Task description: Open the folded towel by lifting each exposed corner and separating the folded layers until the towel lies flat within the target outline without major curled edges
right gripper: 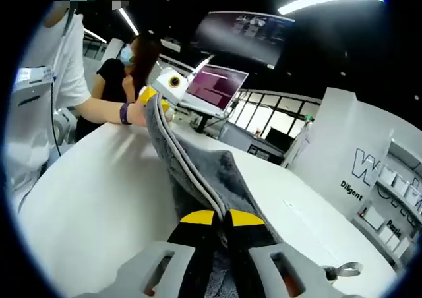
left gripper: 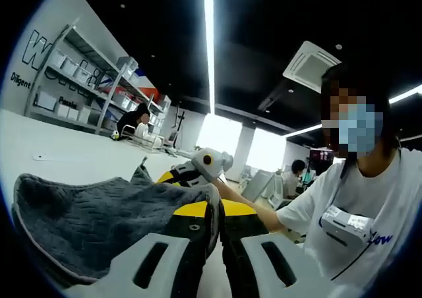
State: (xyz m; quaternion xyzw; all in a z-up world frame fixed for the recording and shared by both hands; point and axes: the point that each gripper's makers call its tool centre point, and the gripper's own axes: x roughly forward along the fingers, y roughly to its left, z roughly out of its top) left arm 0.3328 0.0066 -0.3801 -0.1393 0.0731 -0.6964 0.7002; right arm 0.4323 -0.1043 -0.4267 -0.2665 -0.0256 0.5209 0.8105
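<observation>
A grey towel [left gripper: 99, 219] with a pale hem hangs lifted above the white table [left gripper: 66, 154]. My left gripper [left gripper: 214, 211] is shut on one part of its edge, its yellow-tipped jaws pressed together with cloth bunched to their left. In the right gripper view the towel [right gripper: 211, 173] stretches away as a taut folded band above the table [right gripper: 92, 199]. My right gripper [right gripper: 221, 219] is shut on its near end. The left gripper [right gripper: 161, 93] holds the far end. The right gripper [left gripper: 204, 165] shows beyond the towel in the left gripper view.
The person holding the grippers, in a white shirt [left gripper: 356, 206], stands at the table. A laptop [right gripper: 211, 90] and a person in black [right gripper: 122, 74] are beyond the table's far end. Shelves [left gripper: 86, 80] line a wall. A small metal piece [right gripper: 343, 269] lies on the table.
</observation>
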